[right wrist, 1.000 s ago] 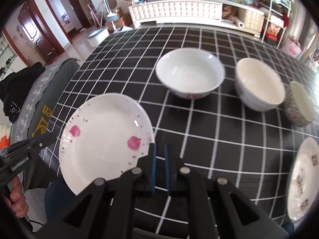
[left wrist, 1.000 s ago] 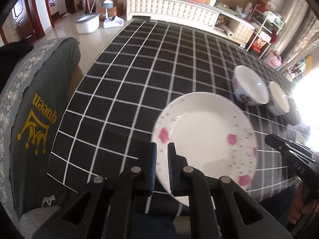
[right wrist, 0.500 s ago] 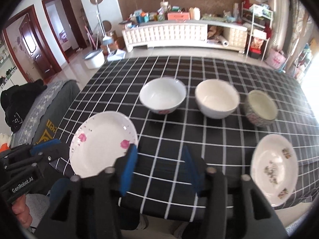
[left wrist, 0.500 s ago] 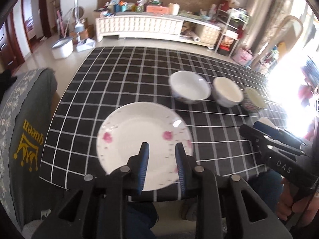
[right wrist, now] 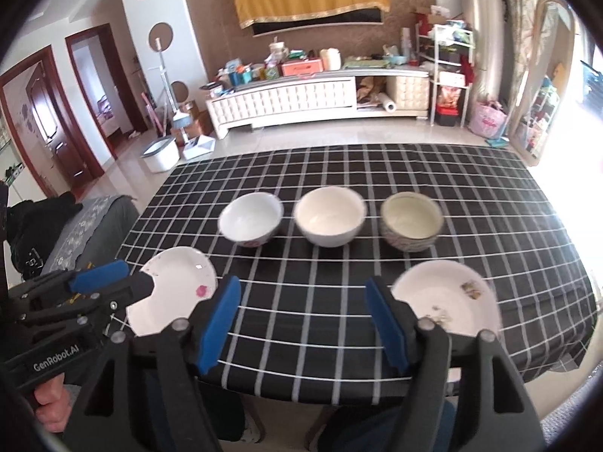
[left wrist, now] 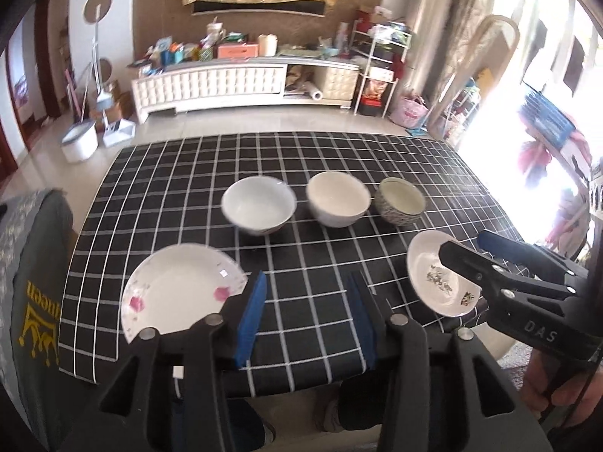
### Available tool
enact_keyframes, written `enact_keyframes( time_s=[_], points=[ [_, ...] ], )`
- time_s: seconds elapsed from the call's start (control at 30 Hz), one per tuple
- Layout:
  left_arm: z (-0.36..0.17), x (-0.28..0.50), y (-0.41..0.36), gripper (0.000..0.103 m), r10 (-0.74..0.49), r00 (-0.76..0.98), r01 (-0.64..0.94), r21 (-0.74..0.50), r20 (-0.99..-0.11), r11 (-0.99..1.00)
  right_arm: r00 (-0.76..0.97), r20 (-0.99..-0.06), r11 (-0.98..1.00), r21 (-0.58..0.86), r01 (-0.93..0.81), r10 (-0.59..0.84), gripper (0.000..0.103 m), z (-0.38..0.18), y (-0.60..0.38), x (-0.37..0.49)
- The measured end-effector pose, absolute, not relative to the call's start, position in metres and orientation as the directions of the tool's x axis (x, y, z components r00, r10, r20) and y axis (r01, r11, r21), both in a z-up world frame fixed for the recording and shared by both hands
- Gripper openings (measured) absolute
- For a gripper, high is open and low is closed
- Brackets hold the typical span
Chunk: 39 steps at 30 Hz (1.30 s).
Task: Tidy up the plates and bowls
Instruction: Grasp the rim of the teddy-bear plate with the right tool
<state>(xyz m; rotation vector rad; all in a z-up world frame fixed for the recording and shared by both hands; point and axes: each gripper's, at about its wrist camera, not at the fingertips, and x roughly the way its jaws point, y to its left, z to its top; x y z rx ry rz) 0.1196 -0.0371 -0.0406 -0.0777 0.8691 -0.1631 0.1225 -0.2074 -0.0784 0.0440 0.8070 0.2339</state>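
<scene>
My left gripper (left wrist: 307,312) and right gripper (right wrist: 303,324) hang above the table's (right wrist: 490,196) near edge, jaws opening, nothing between them; three bowls (right wrist: 329,216) in a row; pink plate (left wrist: 181,290) left, speckled plate (right wrist: 446,297) right.

Three bowls (right wrist: 328,216) in a row; right gripper (right wrist: 303,324) (opening, empty) above tablecloth (right wrist: 490,188).

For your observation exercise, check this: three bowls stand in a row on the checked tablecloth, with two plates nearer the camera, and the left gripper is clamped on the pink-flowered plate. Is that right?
Not quite. The left gripper holds nothing: its jaws are opening over bare cloth, beside the pink-flowered plate, as the left wrist view shows. The three bowls and two plates are as stated.
</scene>
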Motion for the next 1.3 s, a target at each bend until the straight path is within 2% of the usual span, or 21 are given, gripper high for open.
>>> enact_keyframes(
  time_s=[0.2,0.37,0.47,0.53,0.7,1.3],
  points=[
    [-0.038,0.131,-0.084,0.042,-0.203,0.625,0.165,-0.127,-0.754,0.978,0.681,-0.712,0.985,0.129,-0.114,0.172,0.078,-0.08,-0.25,0.12],
    [-0.046,0.145,-0.118,0.047,-0.221,0.607,0.185,-0.135,-0.763,0.973,0.679,-0.722,0.99,0.127,-0.055,0.131,0.081,-0.085,-0.285,0.121],
    [-0.058,0.157,-0.138,0.047,-0.224,0.584,0.195,-0.133,-0.781,0.972,0.662,-0.739,0.99,0.136,-0.039,0.127,0.081,-0.093,-0.306,0.125],
    [-0.067,0.164,-0.149,0.054,-0.224,0.565,0.2,-0.131,-0.794,0.971,0.655,-0.747,0.991,0.131,-0.024,0.115,0.081,-0.097,-0.317,0.127],
    [-0.091,0.186,-0.173,0.054,-0.218,0.519,0.214,-0.121,-0.827,0.969,0.618,-0.781,0.991,0.13,0.02,0.09,0.081,-0.117,-0.345,0.138],
    [-0.167,0.243,-0.191,0.054,-0.173,0.403,0.171,-0.112,-0.899,0.979,0.499,-0.862,0.987,0.143,0.068,0.09,0.081,-0.193,-0.405,0.181]
  ],
)
